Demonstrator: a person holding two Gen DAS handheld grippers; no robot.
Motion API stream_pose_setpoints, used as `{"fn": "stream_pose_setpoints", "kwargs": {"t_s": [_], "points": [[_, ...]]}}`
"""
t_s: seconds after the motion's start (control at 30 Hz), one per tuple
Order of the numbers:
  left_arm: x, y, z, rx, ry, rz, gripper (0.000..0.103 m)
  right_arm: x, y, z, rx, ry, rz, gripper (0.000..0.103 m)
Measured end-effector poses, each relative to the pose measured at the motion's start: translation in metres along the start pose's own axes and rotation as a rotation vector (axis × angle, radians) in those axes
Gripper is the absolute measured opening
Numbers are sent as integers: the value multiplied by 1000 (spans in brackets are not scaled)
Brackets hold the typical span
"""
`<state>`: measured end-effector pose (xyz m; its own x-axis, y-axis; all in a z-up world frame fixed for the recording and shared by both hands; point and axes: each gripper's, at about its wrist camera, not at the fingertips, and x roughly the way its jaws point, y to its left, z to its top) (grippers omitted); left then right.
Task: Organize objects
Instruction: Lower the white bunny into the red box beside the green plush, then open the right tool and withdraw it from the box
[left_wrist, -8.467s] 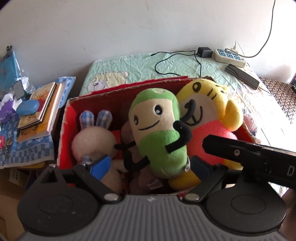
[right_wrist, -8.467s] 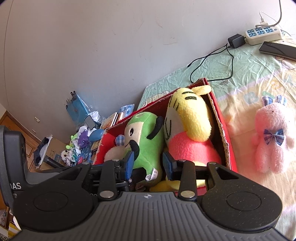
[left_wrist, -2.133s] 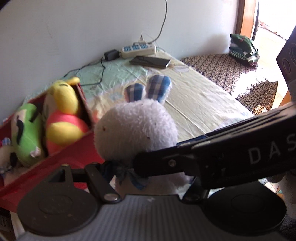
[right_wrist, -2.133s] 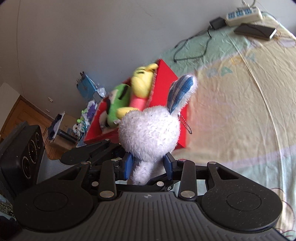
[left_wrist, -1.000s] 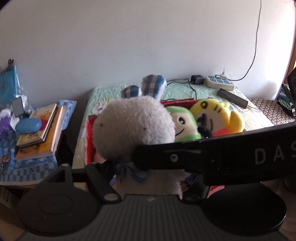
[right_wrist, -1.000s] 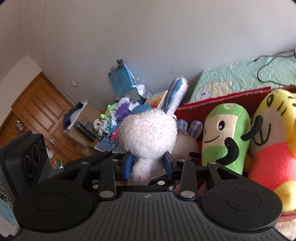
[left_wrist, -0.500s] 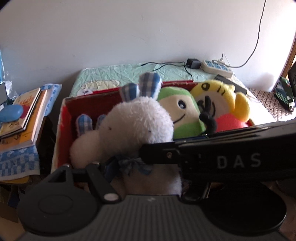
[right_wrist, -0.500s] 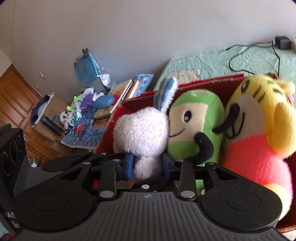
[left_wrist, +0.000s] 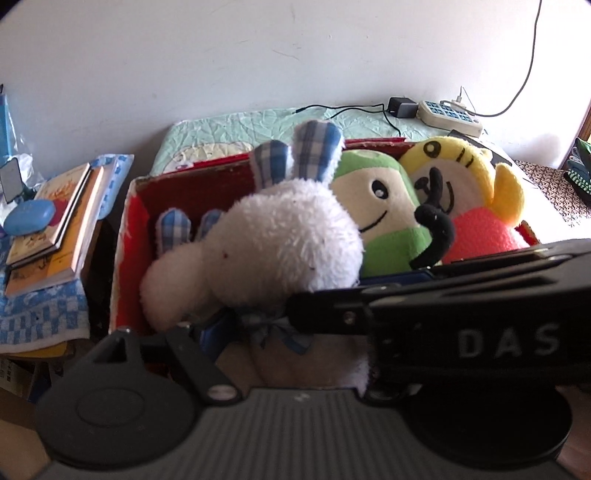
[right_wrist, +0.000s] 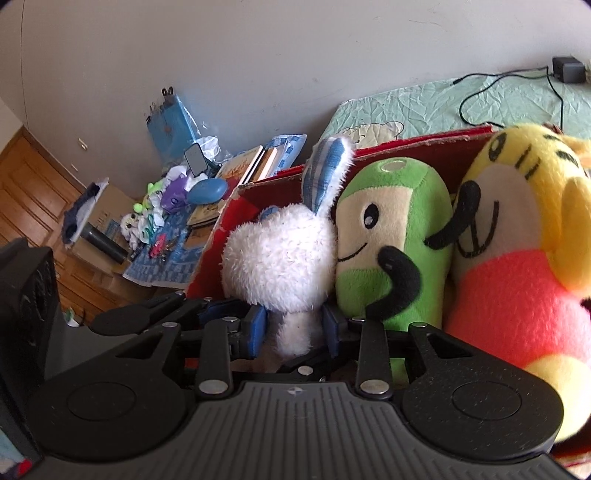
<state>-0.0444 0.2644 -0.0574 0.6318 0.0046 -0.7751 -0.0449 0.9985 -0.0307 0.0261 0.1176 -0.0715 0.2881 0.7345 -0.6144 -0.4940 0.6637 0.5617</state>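
Observation:
A pale fluffy bunny (left_wrist: 284, 243) with blue plaid ears sits low in the red cardboard box (left_wrist: 127, 221), beside the green plush (left_wrist: 380, 206) and the yellow tiger plush (left_wrist: 476, 192). Another bunny (left_wrist: 166, 277) lies behind it at the left. My left gripper (left_wrist: 291, 332) holds the bunny around its body at the bow. My right gripper (right_wrist: 293, 325) has its blue pads either side of the bunny (right_wrist: 280, 262), with small gaps showing. In the left wrist view the right gripper's black body crosses in front.
A side table (left_wrist: 44, 302) with stacked books (left_wrist: 55, 218) and a blue case (left_wrist: 29, 218) stands left of the box. Behind is the bed (left_wrist: 258, 125) with a power strip (left_wrist: 448, 114) and cables. Clutter and cardboard boxes (right_wrist: 107, 221) lie further left.
The bunny was carried from the bed over to the box and lowered into it next to the green plush. The right gripper's pads have parted slightly from its body.

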Motion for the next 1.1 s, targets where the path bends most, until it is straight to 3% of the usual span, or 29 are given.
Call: {"fn": "stream_pose_setpoints", "kwargs": {"t_s": [0.4,0.87,1.1], "points": [[-18,-11,4,9,11,70,86,-29,-1,-12,70,-84,-2,39],[-48,-29,2,-7,17,131,89,-58,0,-29,112,-177,-84,39],[-68,-46,0,-8,11,173,90,-83,7,-42,56,-235,-171,39]]}}
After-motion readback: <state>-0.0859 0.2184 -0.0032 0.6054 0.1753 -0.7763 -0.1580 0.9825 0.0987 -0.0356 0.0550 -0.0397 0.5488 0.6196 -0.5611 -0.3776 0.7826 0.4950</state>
